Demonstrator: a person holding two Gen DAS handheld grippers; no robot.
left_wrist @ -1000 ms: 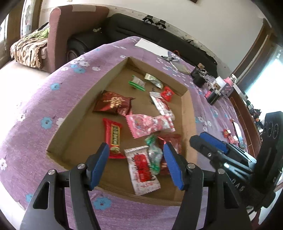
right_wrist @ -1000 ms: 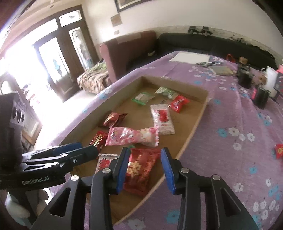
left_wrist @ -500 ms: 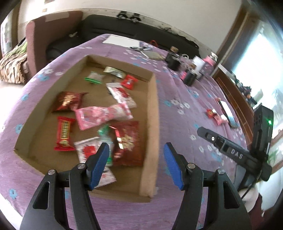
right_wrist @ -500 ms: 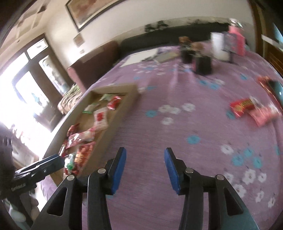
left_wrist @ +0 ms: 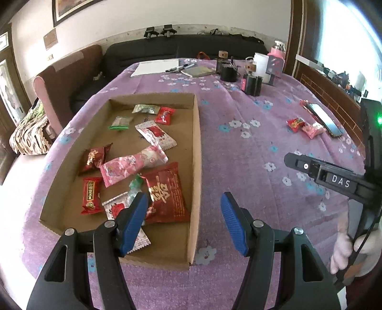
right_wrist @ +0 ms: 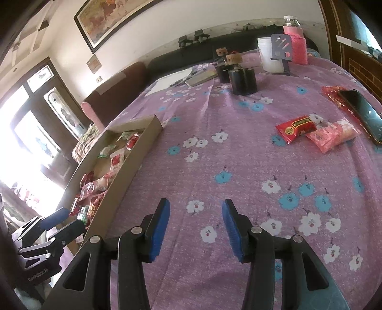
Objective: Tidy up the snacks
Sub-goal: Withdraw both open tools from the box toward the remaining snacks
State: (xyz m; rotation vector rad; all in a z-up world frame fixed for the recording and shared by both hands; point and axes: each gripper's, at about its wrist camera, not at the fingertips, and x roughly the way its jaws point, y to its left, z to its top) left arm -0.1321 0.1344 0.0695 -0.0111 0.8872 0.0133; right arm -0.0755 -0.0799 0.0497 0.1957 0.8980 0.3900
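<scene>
The left gripper (left_wrist: pixel 182 221) is held with its blue pads spread wide and nothing between them, above the near right corner of a shallow cardboard tray (left_wrist: pixel 196 152). Its left pad hangs over the snacks at the tray's near end, its right pad over the bare cloth just outside the tray's right wall. Directly ahead of the left pad a large red packet with gold characters (left_wrist: pixel 167 193) is seen lying flat; beyond it a long pink wrapper (left_wrist: pixel 133 164), and to the left of that a small red bar (left_wrist: pixel 90 195) and a dark red packet (left_wrist: pixel 95 156). Farther ahead, toward the tray's far wall, a white-and-red sachet (left_wrist: pixel 156 134), a green-edged sachet (left_wrist: pixel 120 122) and a red candy (left_wrist: pixel 164 115) are found.

The right gripper (right_wrist: pixel 195 229) is likewise held parted and empty, low over the cloth, with the tray well off to its left. Ahead and to its right, well apart from it, a red snack packet (right_wrist: pixel 296 127) and a pink snack packet (right_wrist: pixel 331 136) lie touching each other, just beside a black phone (right_wrist: pixel 363 112).

The surface is covered by a purple flowered tablecloth (right_wrist: pixel 238 167). At its far end black cylindrical containers (right_wrist: pixel 242 80), a white tub (right_wrist: pixel 269 57), a pink flask (right_wrist: pixel 294 40), and paper with pens (left_wrist: pixel 157 67) are seen. Behind it stand a black sofa (left_wrist: pixel 181 49) and a brown armchair (left_wrist: pixel 69 81), with a framed painting (right_wrist: pixel 112 19) on the wall.
</scene>
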